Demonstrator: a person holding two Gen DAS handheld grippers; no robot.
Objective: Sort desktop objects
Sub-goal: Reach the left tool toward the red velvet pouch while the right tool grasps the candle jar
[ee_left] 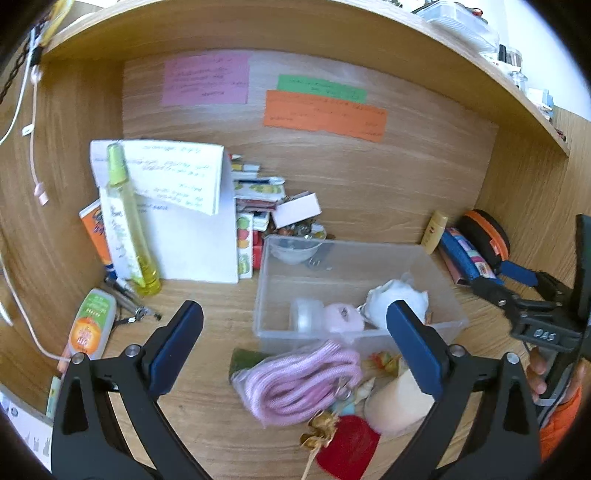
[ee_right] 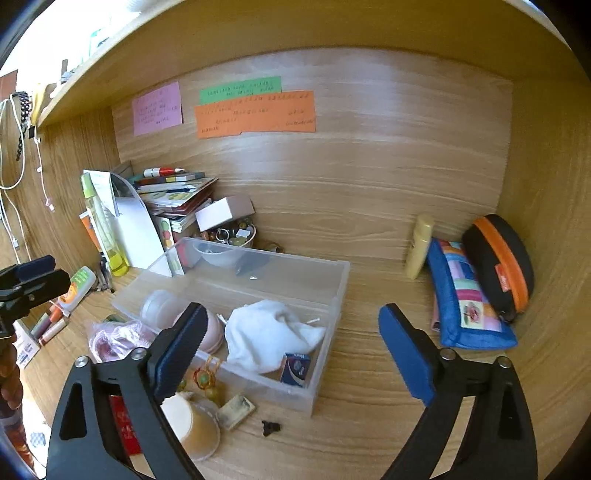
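Left of the clear plastic rectangular bin [ee_left: 354,325], the left gripper [ee_left: 295,343] hangs wide, empty; just before the bin on the surface lies a soft, light coil of pink cord [ee_left: 295,384], best pinched across its bundled middle; the right gripper [ee_right: 291,354] gapes wide, empty.

Wooden desk alcove: a light oak-grain desktop [ee_right: 369,424] enclosed by a matching back panel [ee_right: 351,166] and side panels, with a shelf board [ee_left: 258,26] overhead. Three paper notes (pink [ee_left: 205,79], green [ee_left: 321,88], orange [ee_left: 325,115]) are fixed to the back panel. Bright daylight falls above the shelf.
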